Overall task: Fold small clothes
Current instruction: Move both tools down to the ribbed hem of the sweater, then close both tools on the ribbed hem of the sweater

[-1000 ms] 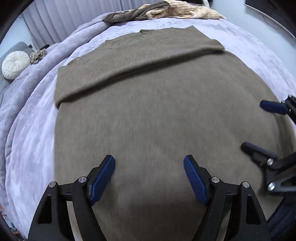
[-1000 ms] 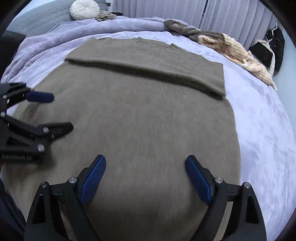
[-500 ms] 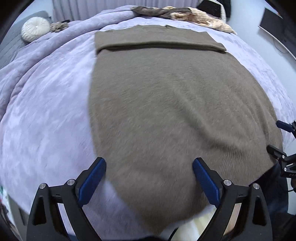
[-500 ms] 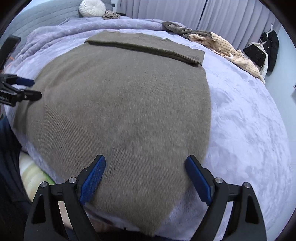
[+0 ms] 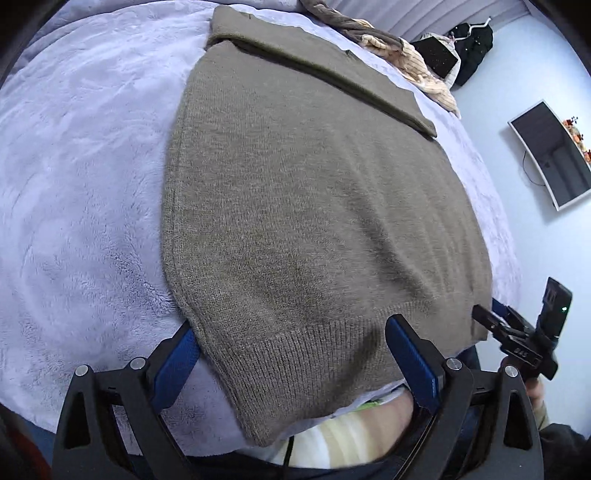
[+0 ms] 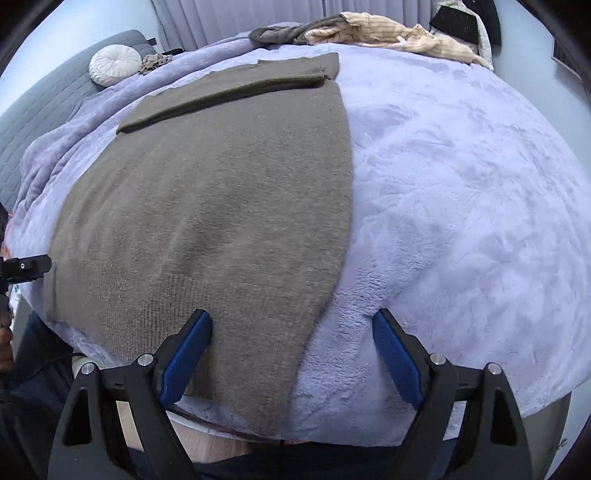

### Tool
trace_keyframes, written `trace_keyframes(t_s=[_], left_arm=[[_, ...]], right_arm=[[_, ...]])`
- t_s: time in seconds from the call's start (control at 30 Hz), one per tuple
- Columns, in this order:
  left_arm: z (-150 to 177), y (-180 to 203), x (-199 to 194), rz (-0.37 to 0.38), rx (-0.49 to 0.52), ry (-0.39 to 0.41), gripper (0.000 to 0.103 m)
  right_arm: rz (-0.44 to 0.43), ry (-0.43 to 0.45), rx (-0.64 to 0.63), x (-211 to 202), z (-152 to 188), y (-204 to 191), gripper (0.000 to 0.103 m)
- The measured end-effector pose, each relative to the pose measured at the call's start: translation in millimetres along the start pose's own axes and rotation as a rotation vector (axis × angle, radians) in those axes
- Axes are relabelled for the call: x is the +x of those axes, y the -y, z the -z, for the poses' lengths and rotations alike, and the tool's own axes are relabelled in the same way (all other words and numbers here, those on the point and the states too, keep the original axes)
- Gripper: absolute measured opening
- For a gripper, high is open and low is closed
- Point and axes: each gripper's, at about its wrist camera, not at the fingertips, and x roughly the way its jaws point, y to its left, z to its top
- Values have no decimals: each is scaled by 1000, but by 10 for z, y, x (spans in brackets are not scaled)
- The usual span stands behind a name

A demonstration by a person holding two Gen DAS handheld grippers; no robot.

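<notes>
On the purple blanket (image 6: 461,177) lies a brown sweater (image 5: 317,206), flat and smooth; its far end is folded over into a neat band; its near end has ribbed knit and hangs a little over the blanket's edge. Near that ribbed end the left gripper (image 5: 291,354) has its blue fingers spread wide, one on each side of the sweater's corner; the right gripper (image 6: 291,354) is spread wide too, over the other corner. Past the sweater's far end sits a pile of clothes (image 6: 369,27).
</notes>
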Motion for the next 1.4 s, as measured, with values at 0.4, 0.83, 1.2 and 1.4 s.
trace_keyframes(t_s=[0.4,0.83,1.2,1.4], left_arm=[[114,153,-23,-30,48,37,83],[145,111,3,-1,66,-3,100],[184,90,-193,9,-3,41,14],[123,93,-548,74,-31,169,14]], right_arm=[[-147,31,-13,-19,64,-94,56],[-205,22,10,23,79,-102,43],[-255,0,-17,-31,-30,-163,12],[-351,56,76,-244,-118,32,11]])
